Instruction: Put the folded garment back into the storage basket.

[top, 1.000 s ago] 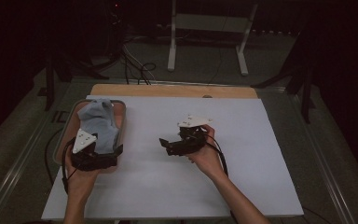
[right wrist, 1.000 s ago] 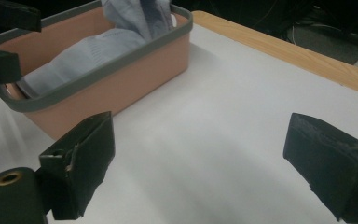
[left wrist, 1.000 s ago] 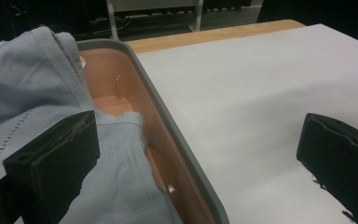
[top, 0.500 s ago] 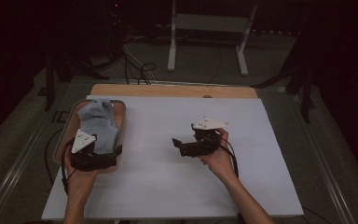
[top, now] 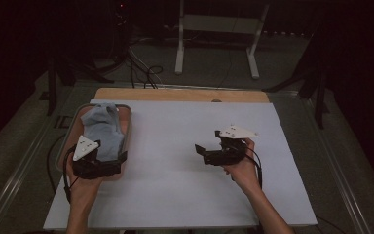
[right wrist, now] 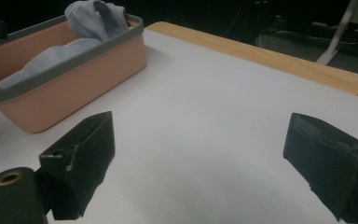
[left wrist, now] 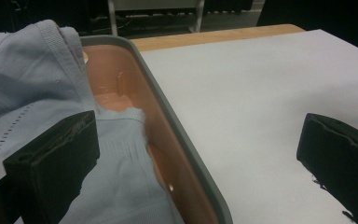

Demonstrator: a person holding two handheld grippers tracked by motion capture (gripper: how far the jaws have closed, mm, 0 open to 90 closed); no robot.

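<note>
A pink basket [top: 70, 132] with a grey rim stands at the left of the white table top, and a light blue cloth [top: 102, 127] is heaped in it. My left gripper [top: 108, 161] sits open at the basket's near end. In the left gripper view my left gripper [left wrist: 196, 140] straddles the basket's rim [left wrist: 186, 140], one jaw over the cloth [left wrist: 23, 79], the other over the table. My right gripper [top: 202, 153] is open and holds nothing, right of centre, jaws pointing left. In the right gripper view my right gripper [right wrist: 200, 144] faces the basket [right wrist: 74, 79] and the cloth [right wrist: 93, 18].
The white sheet [top: 175, 195] covers most of the table, with a wooden strip [top: 175, 93] bare along the far edge. Beyond the table are a dark floor, cables [top: 141, 68] and a white metal stand [top: 214, 24].
My right gripper has moved to the right and a little nearer the person, away from the basket, staying open. The left gripper and the cloth have not moved.
</note>
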